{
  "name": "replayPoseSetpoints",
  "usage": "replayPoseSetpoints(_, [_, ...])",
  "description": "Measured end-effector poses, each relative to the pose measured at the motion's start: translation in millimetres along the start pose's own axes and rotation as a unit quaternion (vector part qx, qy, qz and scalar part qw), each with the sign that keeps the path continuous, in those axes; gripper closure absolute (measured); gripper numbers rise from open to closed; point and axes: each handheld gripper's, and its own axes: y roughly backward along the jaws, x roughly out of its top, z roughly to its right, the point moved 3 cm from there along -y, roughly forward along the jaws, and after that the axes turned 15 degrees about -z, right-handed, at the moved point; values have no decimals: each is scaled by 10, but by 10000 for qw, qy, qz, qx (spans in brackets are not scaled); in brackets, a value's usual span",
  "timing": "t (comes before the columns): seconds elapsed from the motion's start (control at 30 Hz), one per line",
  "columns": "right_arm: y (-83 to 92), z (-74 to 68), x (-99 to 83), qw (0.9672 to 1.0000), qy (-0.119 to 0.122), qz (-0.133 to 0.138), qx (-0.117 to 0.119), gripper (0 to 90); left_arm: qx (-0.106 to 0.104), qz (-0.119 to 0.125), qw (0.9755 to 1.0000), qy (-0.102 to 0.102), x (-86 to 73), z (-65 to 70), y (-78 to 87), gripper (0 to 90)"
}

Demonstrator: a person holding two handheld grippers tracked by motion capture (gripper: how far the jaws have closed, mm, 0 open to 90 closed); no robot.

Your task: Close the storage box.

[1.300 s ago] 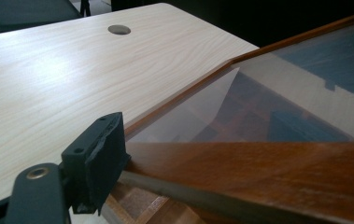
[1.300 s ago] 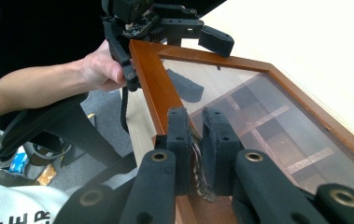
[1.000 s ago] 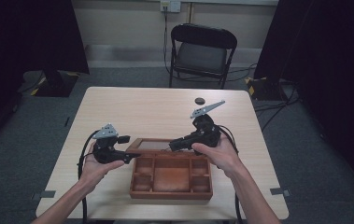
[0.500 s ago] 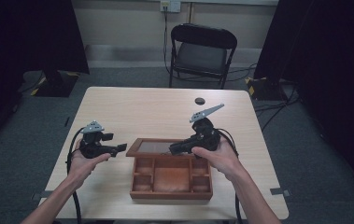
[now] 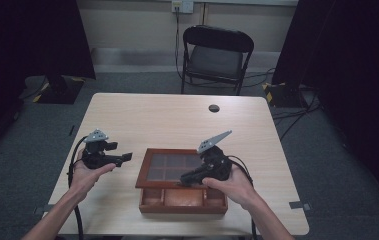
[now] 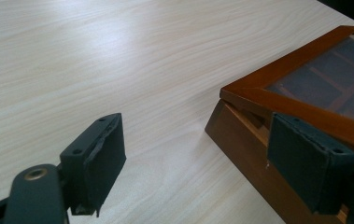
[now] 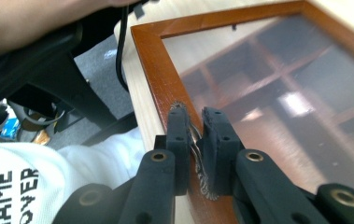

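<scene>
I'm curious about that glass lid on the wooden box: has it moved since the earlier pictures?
Yes. The lid, pinched by the right gripper, has tilted up, away from the box's front compartments.

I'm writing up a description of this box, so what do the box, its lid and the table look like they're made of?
The box looks like reddish-brown wood with a smooth, slightly glossy finish. Its lid seems to be the same wood as a frame around a clear pane, glass or plastic: the compartments show through and it reflects light. The table has a pale wood-grain top, possibly laminate, with a soft sheen.
</scene>
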Motion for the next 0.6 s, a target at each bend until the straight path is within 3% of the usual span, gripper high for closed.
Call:
replayPoseSetpoints(0.4, [-502,30,-289,9989,-50,-472,-61,821,12,28,10000,27,-4,-6,7,194])
replayPoseSetpoints(0.6, [-616,59,-340,9985,-55,-533,-56,824,-14,-17,10000,20,-15,-13,-6,194])
